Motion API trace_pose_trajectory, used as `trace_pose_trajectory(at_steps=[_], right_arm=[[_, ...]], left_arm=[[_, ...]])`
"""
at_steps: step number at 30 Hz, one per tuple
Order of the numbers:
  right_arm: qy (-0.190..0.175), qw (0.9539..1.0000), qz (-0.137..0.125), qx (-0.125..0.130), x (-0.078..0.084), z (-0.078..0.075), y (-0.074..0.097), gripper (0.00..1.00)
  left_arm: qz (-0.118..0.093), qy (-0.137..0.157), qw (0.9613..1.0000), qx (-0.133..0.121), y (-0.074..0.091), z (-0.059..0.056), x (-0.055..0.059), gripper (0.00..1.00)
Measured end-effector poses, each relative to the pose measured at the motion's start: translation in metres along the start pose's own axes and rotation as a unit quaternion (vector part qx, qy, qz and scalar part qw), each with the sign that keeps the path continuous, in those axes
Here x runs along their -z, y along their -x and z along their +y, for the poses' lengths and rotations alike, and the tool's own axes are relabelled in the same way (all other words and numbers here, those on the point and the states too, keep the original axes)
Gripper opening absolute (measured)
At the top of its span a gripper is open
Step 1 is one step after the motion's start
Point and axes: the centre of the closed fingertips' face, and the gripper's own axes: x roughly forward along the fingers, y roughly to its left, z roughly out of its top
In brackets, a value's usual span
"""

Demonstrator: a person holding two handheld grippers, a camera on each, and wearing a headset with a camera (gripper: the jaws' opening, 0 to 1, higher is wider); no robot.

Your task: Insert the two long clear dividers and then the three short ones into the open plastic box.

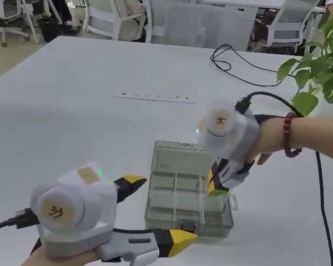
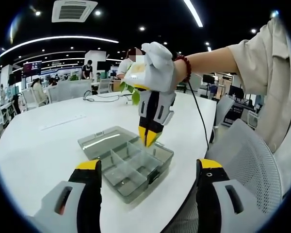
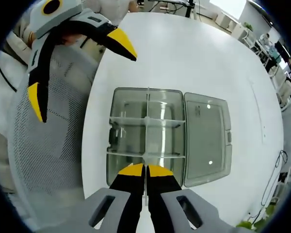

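1. Lying on the white surface point(image 1: 72, 100), the open plastic box point(image 1: 172, 219) has its lid point(image 1: 180, 158) folded back flat on the far side.
2. In the right gripper view, the box point(image 3: 117, 104) holds two clear strips across its width, the far long divider point(image 3: 128, 120) and the near long divider point(image 3: 128, 155), both upright and seated.
3. A short divider point(image 3: 147, 104) stands along the midline between the far long divider and the box wall.
4. The right tool point(image 3: 146, 171) is clenched on a thin clear divider piece point(image 3: 146, 162), held edge-on over the box's midline at the near long divider; whether the piece is fully seated cannot be told.
5. In the head view, the right tool point(image 1: 212, 185) points down into the right part of the box.
6. The left tool point(image 1: 161, 209) is released, its jaws spread wide, hovering just in front of the box and touching nothing.
7. Farther off on the surface lie a power strip point(image 1: 155, 97) and a black cable point(image 1: 233, 58).
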Motion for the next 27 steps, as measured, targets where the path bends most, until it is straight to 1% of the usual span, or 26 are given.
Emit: trace_pose_trajectory(at_steps=[3,7,8,13,21,25,27], right_arm=[[0.000,0.9999,0.010,-0.006,0.001,0.001,-0.003,0.02],[0.004,0.9998,0.016,-0.007,0.003,0.002,-0.006,0.02],[-0.003,0.9998,0.018,-0.006,0.003,0.001,-0.007,0.02],[0.004,0.9998,0.017,-0.008,0.004,0.001,-0.009,0.02],[-0.016,0.9997,0.010,-0.015,0.004,0.001,-0.012,0.02],[-0.023,0.9995,0.016,-0.015,0.005,0.001,-0.014,0.02],[-0.019,0.9996,0.018,-0.014,0.005,0.001,-0.015,0.02]], left_arm=[[-0.001,-0.001,1.0000,-0.002,0.000,0.001,0.000,0.81],[-0.001,-0.001,1.0000,-0.003,0.001,0.001,-0.001,0.81],[-0.001,0.000,1.0000,-0.003,0.001,0.001,0.000,0.81],[-0.003,-0.001,1.0000,-0.004,0.001,0.002,-0.001,0.80],[-0.002,0.000,1.0000,-0.006,0.001,0.003,-0.001,0.80],[-0.003,0.000,1.0000,-0.006,0.001,0.003,-0.001,0.80],[-0.002,0.000,1.0000,-0.006,0.001,0.003,-0.001,0.80]])
